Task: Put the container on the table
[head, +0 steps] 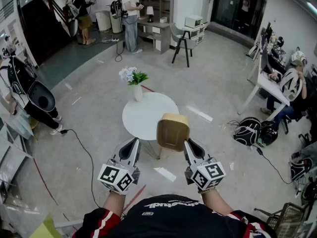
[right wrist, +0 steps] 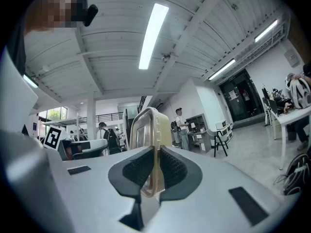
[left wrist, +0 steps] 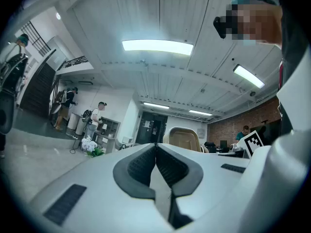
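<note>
Right gripper (head: 188, 145) pinches container (head: 173, 131) rim, mid-carry; left gripper (head: 132, 144) closed, empty. Container apparently short of table (head: 144, 119): extend farther, lower, release.

flower vase (head: 137, 92), black backpacks (head: 246, 132), grey chair (head: 181, 39)

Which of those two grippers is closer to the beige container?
Right. The right gripper is shut on the edge of the container and holds it up. The left gripper is off to the container's left, shut, empty, and not touching it.
</note>
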Available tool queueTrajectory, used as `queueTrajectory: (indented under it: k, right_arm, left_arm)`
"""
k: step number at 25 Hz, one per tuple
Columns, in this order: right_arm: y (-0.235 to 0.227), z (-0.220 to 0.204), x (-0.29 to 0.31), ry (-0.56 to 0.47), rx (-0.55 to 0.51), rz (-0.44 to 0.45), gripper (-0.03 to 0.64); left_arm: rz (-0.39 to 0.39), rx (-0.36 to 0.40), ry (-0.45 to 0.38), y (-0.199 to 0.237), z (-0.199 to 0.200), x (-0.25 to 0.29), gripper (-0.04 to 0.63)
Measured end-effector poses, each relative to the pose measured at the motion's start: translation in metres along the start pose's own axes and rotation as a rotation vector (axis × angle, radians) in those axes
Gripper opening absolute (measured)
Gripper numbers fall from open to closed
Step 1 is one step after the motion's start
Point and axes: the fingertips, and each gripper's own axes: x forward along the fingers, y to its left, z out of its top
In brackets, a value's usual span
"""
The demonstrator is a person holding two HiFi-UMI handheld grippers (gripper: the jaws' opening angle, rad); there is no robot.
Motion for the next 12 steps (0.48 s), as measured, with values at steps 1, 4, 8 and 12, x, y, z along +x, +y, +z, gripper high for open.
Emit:
queueTrajectory:
  k: [1,4,8,12]
  right_arm:
    - [0.0003,-0.0017,0.0000,-0.002,0.000,-0.001,0.052]
    - [0.0007,-0.0050,0.0008,-0.006,0.000,-0.001,0.052]
    - [0.0014,-0.0015,0.0020,-0.005,-0.002,0.002,0.052]
    - [0.0066,0.0010,0.0020,-0.001,-0.005,0.005,0.052]
  left_arm:
    - [-0.002,0.001,0.000,0.0006,-0.0020,-0.0008,0.025]
    - [-0.006,0.000,0.002,0.0024,-0.0056,-0.0016,0.025]
    - [-0.007,-0.004,0.006,0.0023,-0.0037,0.0000,0.025]
    - [-0.010,-0.010,0.003,0.0019,-0.0007,-0.0029,0.025]
